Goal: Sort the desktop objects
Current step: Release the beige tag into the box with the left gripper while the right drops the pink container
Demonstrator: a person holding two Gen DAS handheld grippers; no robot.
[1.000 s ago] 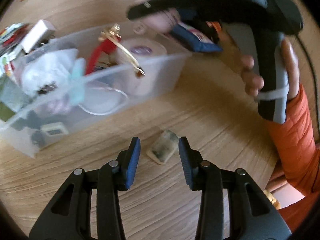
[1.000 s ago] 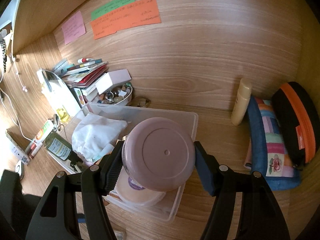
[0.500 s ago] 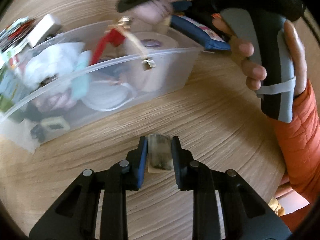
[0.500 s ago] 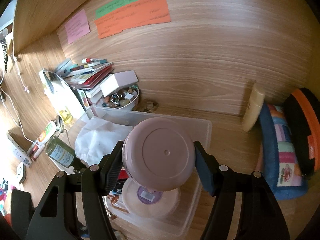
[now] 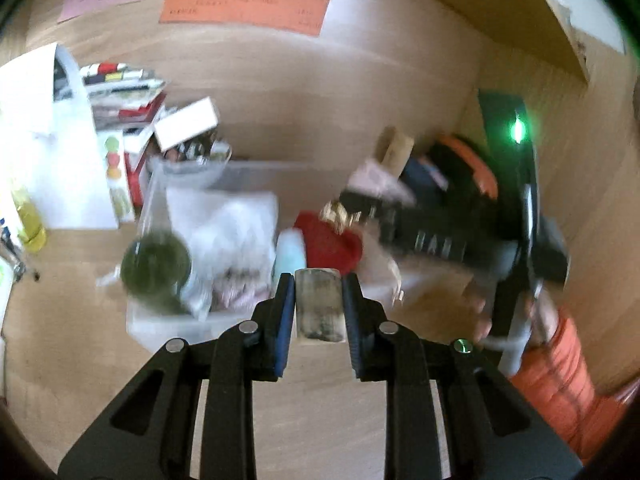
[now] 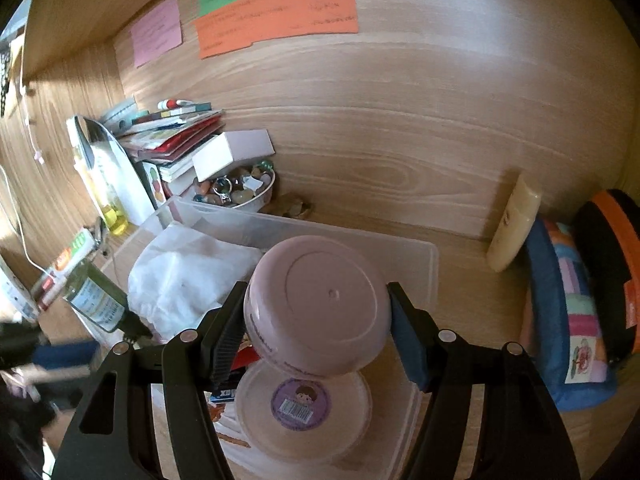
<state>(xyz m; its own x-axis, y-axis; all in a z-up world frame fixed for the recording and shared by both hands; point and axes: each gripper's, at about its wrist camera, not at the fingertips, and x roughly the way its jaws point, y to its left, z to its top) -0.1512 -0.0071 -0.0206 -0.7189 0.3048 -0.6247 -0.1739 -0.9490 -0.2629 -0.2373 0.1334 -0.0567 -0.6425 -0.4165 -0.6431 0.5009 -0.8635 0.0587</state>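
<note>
My left gripper (image 5: pixel 319 300) is shut on a small flat clear packet (image 5: pixel 319 307) with dark specks and holds it in the air in front of the clear plastic bin (image 5: pixel 176 326). My right gripper (image 6: pixel 318 322) is shut on a round pink jar (image 6: pixel 318 308), held over the right part of the same bin (image 6: pixel 428 256). Below the jar a round white tub with a purple label (image 6: pixel 303 404) lies in the bin. A white cloth (image 6: pixel 184 276) and a green glass bottle (image 6: pixel 96 300) fill the bin's left side. The left wrist view is blurred by motion.
Stacked books (image 6: pixel 172 136), a white box (image 6: pixel 232 152) and a bowl of beads (image 6: pixel 236 190) crowd the back left. A cream tube (image 6: pixel 514 224) leans on the wall by a patchwork pouch (image 6: pixel 568 320) and a black-orange case (image 6: pixel 612 268). Coloured notes (image 6: pixel 276 8) hang on the wall.
My left gripper closed on the packet lying on the desk, then lifted it and swung up toward the bin. The right gripper kept its hold on the pink jar and edged over the bin.
</note>
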